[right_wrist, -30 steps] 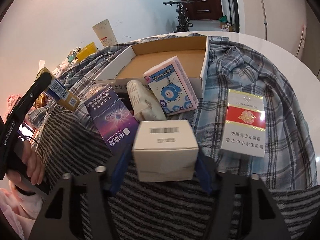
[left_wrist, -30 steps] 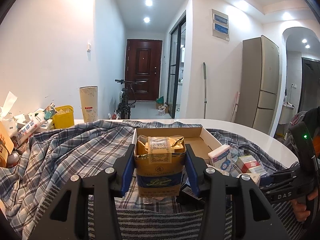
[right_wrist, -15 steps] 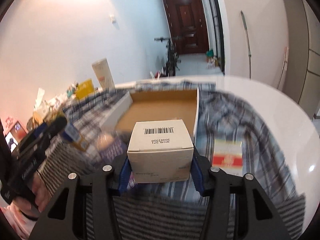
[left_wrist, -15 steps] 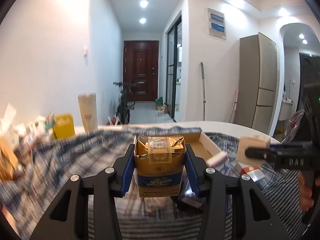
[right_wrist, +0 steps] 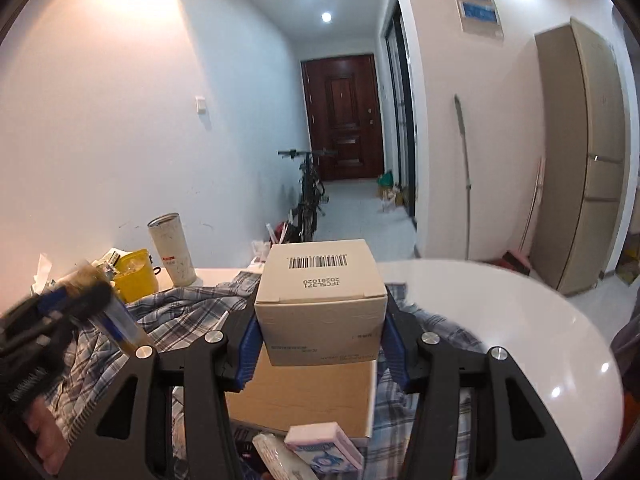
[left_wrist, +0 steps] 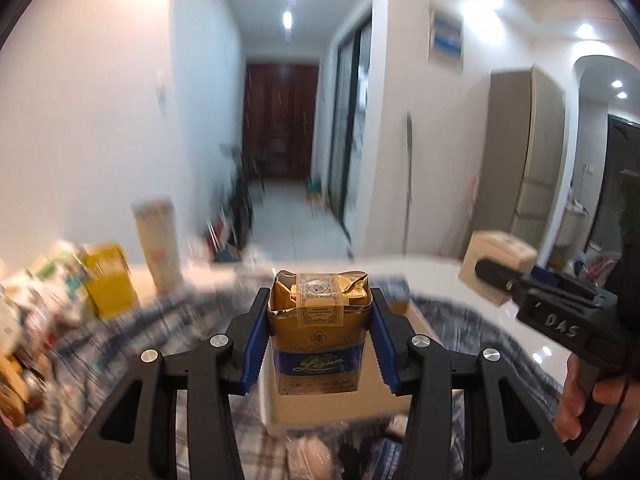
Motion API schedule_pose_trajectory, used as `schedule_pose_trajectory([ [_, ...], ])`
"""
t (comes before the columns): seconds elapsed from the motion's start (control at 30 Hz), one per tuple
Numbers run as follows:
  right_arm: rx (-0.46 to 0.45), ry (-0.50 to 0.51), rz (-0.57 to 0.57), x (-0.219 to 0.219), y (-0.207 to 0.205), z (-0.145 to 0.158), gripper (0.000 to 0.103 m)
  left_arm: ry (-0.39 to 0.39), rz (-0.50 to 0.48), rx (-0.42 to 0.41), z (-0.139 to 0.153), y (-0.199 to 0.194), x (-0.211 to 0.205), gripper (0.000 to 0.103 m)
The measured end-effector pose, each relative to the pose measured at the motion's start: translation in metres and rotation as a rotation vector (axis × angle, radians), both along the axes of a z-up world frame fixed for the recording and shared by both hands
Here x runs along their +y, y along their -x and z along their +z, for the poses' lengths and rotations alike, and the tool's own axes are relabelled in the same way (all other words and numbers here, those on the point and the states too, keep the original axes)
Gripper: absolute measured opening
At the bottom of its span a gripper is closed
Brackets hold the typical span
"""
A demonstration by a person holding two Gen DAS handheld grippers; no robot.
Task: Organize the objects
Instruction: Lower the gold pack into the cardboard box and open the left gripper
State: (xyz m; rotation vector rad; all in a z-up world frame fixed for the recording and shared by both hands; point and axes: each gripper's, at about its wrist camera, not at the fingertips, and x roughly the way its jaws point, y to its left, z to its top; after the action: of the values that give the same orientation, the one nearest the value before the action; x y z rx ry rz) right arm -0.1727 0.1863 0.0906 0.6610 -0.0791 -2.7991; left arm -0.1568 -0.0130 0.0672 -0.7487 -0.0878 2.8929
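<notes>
The gold and blue cigarette pack (left_wrist: pixel 319 332) is up in the air, pinched upright between the blue pads of the left claw (left_wrist: pixel 319 340). The white carton with a barcode (right_wrist: pixel 321 300) is squeezed in the right claw (right_wrist: pixel 320 336), held above the open cardboard box (right_wrist: pixel 304 396).

Both hands are full and close together. They could bump, and one thing could get knocked loose. The pack is soft, so a hard squeeze may crush it. The carton is wide and smooth, so it might slip out if the claw tips. The box sits on a lumpy plaid cloth (right_wrist: pixel 188 312) on the white desk (right_wrist: pixel 540 332), with a pink tissue pack (right_wrist: pixel 324 444) just in front. A drop from high up could bounce out or land crooked.
</notes>
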Motion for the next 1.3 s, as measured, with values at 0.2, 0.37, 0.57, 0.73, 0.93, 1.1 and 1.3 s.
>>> schedule_pose_trajectory([
  [0.2, -0.061, -0.010, 0.013, -0.011, 0.026, -0.028, 0.051, 0.010, 0.006, -0.240, -0.051, 0.056, 0.000, 0.049],
  [0.37, -0.076, -0.054, 0.008, -0.011, 0.029, -0.048, 0.051, -0.009, 0.011, -0.304, -0.080, 0.067, 0.001, 0.049],
  [0.57, -0.110, -0.062, 0.013, -0.007, 0.033, -0.062, 0.051, 0.031, 0.016, -0.336, -0.097, 0.069, 0.005, 0.050],
  [0.73, -0.121, -0.069, 0.016, 0.001, 0.031, -0.065, 0.051, 0.032, 0.030, -0.348, -0.104, 0.072, 0.003, 0.068],
  [0.93, -0.118, -0.074, 0.012, 0.001, 0.031, -0.065, 0.051, 0.019, 0.020, -0.334, -0.100, 0.068, -0.002, 0.081],
  [1.1, -0.130, -0.074, 0.008, 0.003, 0.032, -0.068, 0.051, 0.009, 0.045, -0.280, -0.093, 0.061, -0.006, 0.081],
  [1.3, -0.197, -0.114, 0.013, -0.004, 0.043, -0.080, 0.051, -0.012, 0.101, -0.138, -0.076, 0.044, -0.014, 0.086],
])
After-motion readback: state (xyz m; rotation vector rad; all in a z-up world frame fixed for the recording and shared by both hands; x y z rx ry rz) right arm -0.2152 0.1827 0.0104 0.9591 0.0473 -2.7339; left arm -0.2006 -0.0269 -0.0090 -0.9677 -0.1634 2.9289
